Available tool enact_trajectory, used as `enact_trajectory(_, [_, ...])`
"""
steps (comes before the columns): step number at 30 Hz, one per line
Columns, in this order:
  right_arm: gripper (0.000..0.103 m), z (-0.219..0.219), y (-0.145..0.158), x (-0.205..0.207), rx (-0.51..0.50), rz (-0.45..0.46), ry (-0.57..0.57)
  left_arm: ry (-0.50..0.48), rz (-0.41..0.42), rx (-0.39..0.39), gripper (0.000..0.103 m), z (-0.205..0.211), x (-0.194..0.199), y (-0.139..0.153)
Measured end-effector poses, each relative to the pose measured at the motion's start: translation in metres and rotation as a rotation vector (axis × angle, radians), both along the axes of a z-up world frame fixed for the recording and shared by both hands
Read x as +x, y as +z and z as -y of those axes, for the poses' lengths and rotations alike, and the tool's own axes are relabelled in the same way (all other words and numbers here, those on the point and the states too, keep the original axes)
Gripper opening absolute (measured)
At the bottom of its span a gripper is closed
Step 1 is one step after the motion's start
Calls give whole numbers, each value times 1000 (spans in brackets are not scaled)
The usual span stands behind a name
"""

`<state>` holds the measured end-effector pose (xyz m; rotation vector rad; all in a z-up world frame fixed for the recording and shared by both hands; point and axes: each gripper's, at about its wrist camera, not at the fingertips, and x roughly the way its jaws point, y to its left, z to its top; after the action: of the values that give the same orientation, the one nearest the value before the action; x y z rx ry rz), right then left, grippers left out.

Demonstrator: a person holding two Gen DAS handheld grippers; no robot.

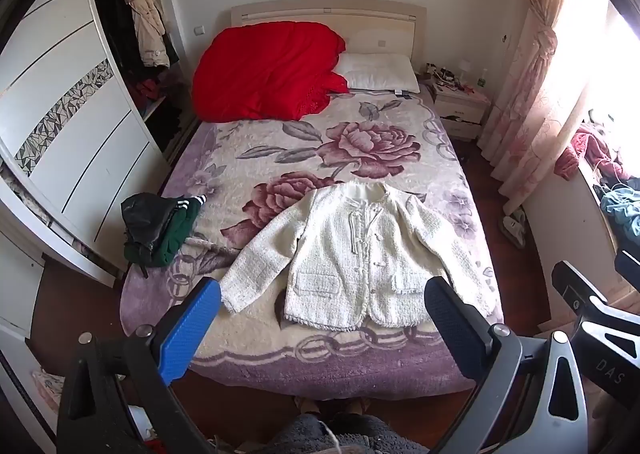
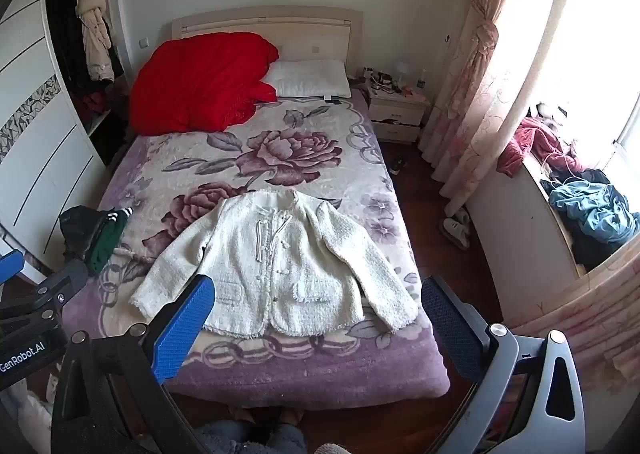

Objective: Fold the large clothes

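From the left wrist, the left gripper (image 1: 322, 306) hangs above the foot of the bed (image 1: 320, 370), jaws spread wide and empty. A cream woven tweed jacket (image 1: 352, 258) lies flat, front up, sleeves spread, on the bed's purple rose-patterned plush blanket (image 1: 360, 142).

From the right wrist, the right gripper (image 2: 318, 304) also gapes empty over the bed's foot. A crumpled red quilt (image 2: 200, 82) and white pillow (image 2: 308, 78) sit at the bed's head, and a dark green and black clothes pile (image 2: 94, 234) lies at its left edge.
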<state>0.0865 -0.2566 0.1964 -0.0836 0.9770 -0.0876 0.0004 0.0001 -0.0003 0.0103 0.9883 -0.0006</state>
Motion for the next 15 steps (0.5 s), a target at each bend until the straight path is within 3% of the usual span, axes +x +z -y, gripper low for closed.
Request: enact_trajectory(15, [103, -1, -1, 1, -7, 5, 0, 0, 26, -7, 103, -8, 1, 3])
